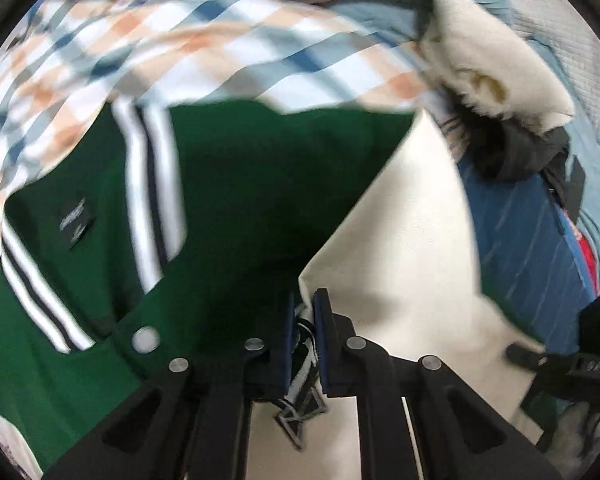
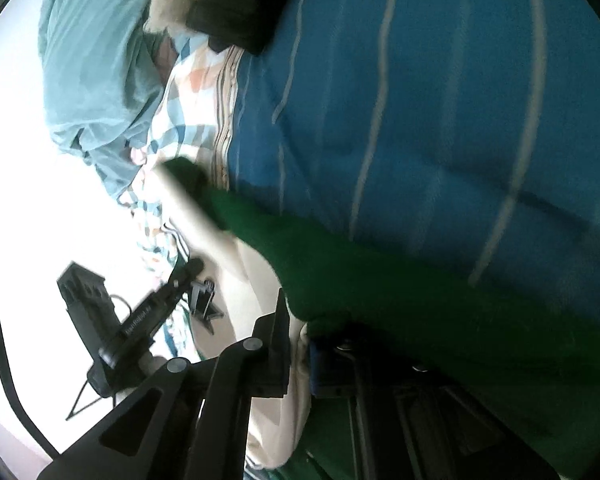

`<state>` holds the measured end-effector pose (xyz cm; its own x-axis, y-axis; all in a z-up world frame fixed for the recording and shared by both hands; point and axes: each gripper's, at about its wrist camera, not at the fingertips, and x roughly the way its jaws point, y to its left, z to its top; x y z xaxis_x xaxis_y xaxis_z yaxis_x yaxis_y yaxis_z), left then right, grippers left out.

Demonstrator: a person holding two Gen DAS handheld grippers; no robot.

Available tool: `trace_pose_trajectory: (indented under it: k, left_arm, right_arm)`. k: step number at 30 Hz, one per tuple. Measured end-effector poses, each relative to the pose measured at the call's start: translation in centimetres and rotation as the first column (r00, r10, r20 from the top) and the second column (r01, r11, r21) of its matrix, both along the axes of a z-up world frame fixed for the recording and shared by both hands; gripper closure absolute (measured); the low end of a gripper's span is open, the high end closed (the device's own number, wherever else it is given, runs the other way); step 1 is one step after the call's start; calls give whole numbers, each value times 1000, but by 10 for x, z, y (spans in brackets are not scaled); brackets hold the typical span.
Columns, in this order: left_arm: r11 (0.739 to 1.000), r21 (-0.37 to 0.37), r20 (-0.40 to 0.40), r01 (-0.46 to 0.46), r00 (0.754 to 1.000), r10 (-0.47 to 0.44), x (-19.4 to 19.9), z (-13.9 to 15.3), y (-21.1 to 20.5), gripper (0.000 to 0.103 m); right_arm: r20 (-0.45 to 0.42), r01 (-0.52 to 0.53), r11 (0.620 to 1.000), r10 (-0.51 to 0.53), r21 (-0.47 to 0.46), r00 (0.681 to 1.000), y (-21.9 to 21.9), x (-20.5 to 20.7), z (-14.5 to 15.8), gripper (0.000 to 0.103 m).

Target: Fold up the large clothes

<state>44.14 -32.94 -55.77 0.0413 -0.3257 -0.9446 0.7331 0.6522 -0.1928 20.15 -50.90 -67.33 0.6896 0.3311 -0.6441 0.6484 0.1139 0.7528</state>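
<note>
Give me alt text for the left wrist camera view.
The left gripper is shut on the striped edge of a green and cream varsity jacket, lifted above a plaid sheet. A blue striped cloth lies to the right.

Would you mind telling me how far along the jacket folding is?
Early. Done: both tools have a grip on the green jacket. In hand: left tool pinches its striped hem, right tool its cream part. Left: no finished fold visible; it lies open on the checked sheet.
</note>
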Motion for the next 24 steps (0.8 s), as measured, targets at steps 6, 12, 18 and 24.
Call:
trace_pose_trajectory:
  k: [6,12,18,24]
  left_arm:
    - [999,9,-52,-52,997,52,4,-8,32,90]
    - [971,-84,-7,-225,974,226,-6,38,84,77]
    - [883,-97,131,-458,874,468,-20,79,201,11]
    - [684,18,236,-730,668,706,-70,80,344,11]
  right_arm:
    - [-72,-14,998,9,-68,997,0,3,3,98]
    - [-198,-167,983,149,-81,969,0,18,23,57]
    - [-346,-520,815,425,-256,836,60,27,81,45]
    - [-388,-809,451,716,-377,580,201,69,113,37]
